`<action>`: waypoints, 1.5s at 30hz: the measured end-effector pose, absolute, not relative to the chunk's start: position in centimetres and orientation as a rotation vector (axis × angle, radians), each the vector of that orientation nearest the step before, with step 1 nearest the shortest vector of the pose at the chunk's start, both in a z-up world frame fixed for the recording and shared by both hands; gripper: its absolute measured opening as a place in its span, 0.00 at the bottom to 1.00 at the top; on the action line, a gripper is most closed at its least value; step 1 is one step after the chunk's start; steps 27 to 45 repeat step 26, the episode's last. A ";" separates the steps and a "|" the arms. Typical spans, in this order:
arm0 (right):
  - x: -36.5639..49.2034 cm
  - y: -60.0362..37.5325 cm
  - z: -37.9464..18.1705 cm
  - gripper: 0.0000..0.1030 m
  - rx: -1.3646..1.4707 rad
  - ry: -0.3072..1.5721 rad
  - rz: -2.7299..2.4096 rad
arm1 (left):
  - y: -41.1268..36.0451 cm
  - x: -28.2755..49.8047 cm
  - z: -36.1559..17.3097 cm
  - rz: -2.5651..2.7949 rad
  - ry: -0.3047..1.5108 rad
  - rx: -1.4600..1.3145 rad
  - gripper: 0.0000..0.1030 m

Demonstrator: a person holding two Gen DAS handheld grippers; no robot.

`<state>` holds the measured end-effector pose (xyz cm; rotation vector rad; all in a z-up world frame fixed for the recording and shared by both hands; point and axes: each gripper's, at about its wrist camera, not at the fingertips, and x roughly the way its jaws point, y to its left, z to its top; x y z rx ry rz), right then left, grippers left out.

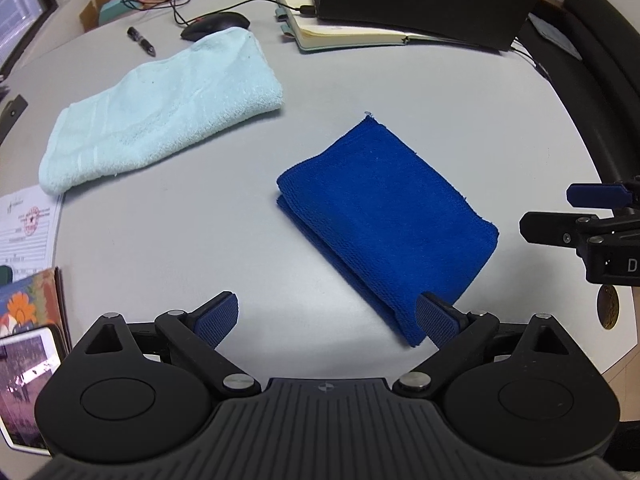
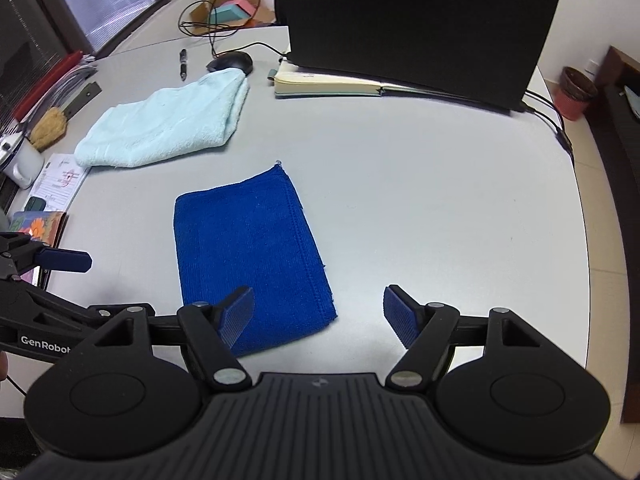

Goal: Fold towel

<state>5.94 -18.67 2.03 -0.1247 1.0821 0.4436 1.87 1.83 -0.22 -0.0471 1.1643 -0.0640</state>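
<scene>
Appears nearly or fully done, judging by the layers: dark blue terry-cloth towel (image 1: 384, 220) already folded into a compact rectangle, several plies stacked at its long left edge, lying flat on the pale grey counter (image 1: 168, 232). Possibly one more halving left, or only a tidy-up; cannot tell which.

Lies near the counter's middle, on the near side of the pale mint-green fluffy towel (image 1: 160, 112) and well apart from it, with bare counter between. Long axis runs diagonally, from a far corner that points toward the open cream-paged notebook (image 1: 340, 28) down to a near corner at the grippers.

Left gripper (image 1: 326, 320) spread wide, nothing between the pads, one pad over the blue towel's near corner. Right gripper (image 2: 320, 316) likewise spread wide and empty, one pad over the near edge.
</scene>
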 end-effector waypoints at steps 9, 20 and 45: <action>4.4 -17.0 0.9 0.71 -0.102 1.100 0.363 | 3.4 2.2 -1.6 -0.134 1.171 0.009 0.94; 3.2 -15.8 0.4 0.73 -0.102 1.106 0.324 | 4.3 1.7 -1.2 -0.181 1.123 0.027 0.94; 2.9 -15.4 0.6 0.77 -0.101 1.095 0.319 | 4.6 1.6 -1.1 -0.178 1.118 0.043 0.94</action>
